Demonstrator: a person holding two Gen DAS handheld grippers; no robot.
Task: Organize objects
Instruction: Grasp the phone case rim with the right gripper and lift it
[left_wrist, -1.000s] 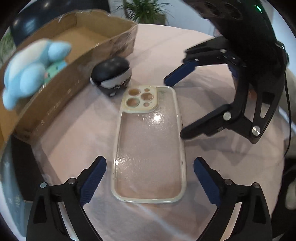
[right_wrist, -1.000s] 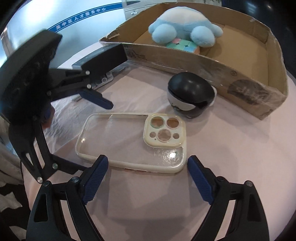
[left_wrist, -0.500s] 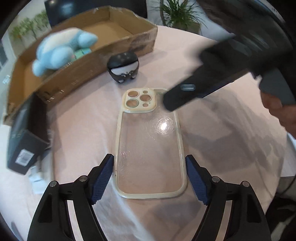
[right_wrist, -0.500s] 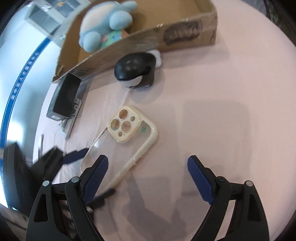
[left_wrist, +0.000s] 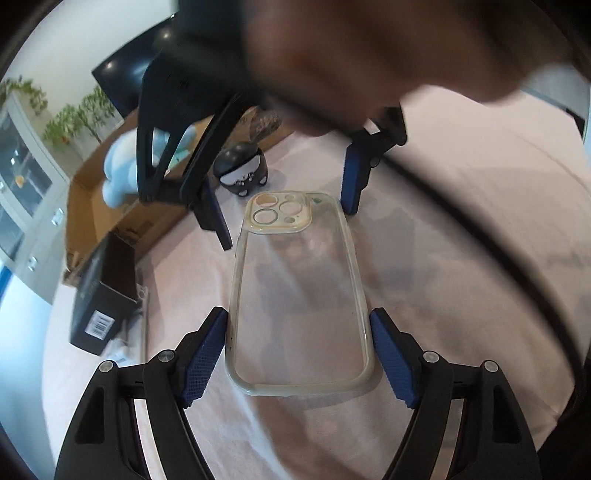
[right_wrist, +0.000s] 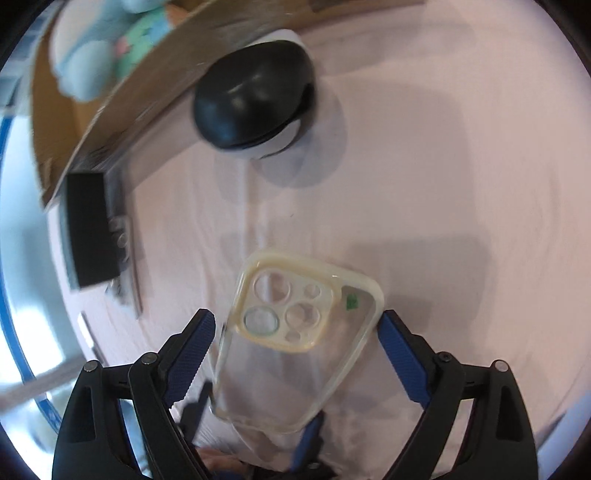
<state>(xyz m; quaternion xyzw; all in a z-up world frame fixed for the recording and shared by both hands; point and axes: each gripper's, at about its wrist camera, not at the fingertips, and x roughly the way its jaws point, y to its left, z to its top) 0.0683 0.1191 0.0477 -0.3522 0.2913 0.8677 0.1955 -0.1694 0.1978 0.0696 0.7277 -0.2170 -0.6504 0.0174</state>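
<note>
Left wrist view
Case position: the phone case (left_wrist: 299, 295) is laid flat on the pink tablecloth (left_wrist: 461, 240), its bottom end between the fingers of the left gripper (left_wrist: 297, 354).
Long axis: directed straight away from the left gripper, camera cutout at the far end.
Left claw: spread wide, one pad beside each long edge; contact cannot be told.
Right gripper (left_wrist: 284, 206): seen straddling the far, cutout end.

Right wrist view
Case position: the cutout end is framed between the right gripper's (right_wrist: 295, 354) wide-open fingers.
Nearer claw: neither; each end is bracketed.
Destination, judged: the cardboard box (right_wrist: 110, 122) beyond the black earbud case (right_wrist: 255, 92).
</note>
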